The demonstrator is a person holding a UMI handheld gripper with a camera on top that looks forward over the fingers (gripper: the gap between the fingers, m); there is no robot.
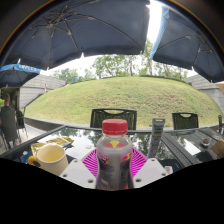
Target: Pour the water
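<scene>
Gripper view puts a bottle (114, 152) with a red cap (115, 127) at the lower centre of the frame, standing between my gripper (114, 163) fingers. Both pink pads (91, 162) sit tight against its sides, so I judge the jaws closed on it about as wide as the bottle's body, with no gap I can make out. The bottle reads upright and the cap looks to be still on, which I would have to deal with before any water can leave it.

To the lower left, just beside the fingers, a cream mug (47, 157) stands on the glass table (180, 150); I take that as the likely target. For a good pour I would carry the neck over the mug's mouth first, then roll slowly.

My hand holds the rig level, pointing across the table toward chairs (113, 116), a grass bank (125, 95) and umbrellas (80, 30) overhead.
</scene>
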